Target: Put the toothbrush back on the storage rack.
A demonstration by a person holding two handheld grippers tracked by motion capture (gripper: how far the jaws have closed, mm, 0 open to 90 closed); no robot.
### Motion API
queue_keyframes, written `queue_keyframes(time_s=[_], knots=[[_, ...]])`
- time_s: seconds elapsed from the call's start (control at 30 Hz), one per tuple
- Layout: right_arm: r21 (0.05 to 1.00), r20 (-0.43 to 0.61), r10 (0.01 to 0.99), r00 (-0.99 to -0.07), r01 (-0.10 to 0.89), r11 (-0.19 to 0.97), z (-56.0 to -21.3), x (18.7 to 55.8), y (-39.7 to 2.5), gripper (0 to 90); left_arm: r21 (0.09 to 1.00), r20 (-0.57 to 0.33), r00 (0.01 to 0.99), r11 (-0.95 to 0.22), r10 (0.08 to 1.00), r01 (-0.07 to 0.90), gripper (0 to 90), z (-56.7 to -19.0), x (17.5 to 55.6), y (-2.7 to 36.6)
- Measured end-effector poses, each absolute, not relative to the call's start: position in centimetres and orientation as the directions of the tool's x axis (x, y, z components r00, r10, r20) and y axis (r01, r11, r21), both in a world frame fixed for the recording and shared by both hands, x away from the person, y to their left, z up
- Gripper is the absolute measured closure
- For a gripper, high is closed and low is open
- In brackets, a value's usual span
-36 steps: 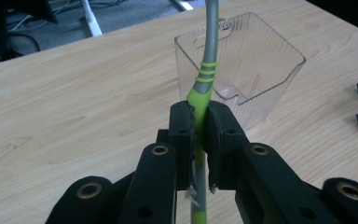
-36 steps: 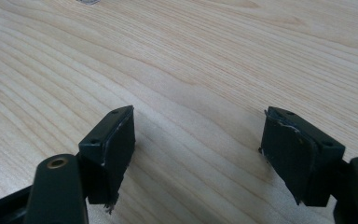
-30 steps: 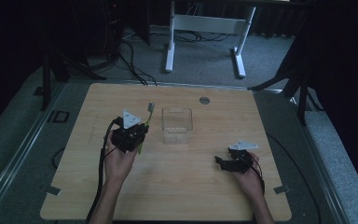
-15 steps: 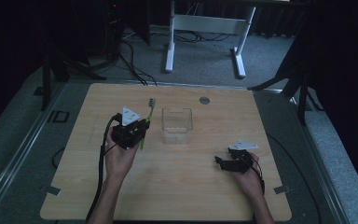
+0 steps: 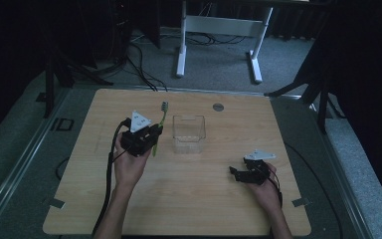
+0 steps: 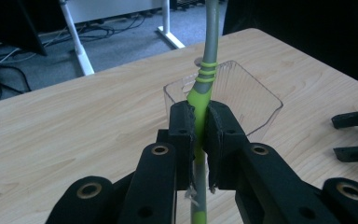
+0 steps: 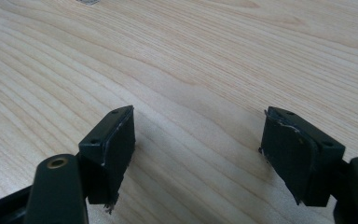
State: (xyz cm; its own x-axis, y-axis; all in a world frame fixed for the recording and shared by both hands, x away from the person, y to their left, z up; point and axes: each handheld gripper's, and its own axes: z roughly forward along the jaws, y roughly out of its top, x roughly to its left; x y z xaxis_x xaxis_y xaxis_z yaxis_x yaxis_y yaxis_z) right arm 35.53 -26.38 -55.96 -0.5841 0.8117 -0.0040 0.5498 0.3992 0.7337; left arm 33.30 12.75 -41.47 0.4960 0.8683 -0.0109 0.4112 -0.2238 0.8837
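The table (image 7: 205,56) under the right gripper (image 7: 198,154) is pale matt wood, finely grained. Beyond the left gripper (image 6: 195,140) stands a clear glossy plastic cup (image 6: 242,93) — its black matt pads (image 6: 182,135) pinch a smooth green plastic toothbrush (image 6: 200,98).

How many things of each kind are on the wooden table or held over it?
Green plastic toothbrush: 1
Clear plastic rectangular cup: 1
Black hand-held gripper: 2, left shut on the toothbrush, right open
Small round grey disc: 1
Total: 5
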Motion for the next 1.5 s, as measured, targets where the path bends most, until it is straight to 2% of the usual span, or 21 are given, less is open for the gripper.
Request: queue_keyframes(time_s=[1.5], knots=[[0.733, -0.003, 0.811, -0.586, 0.55, 0.4, -55.9, 35.6, -26.3, 25.6, 0.926, -0.028, 0.557, -0.188, 0.83, 0.326, 81.2, -40.8, 34.8, 11.5]])
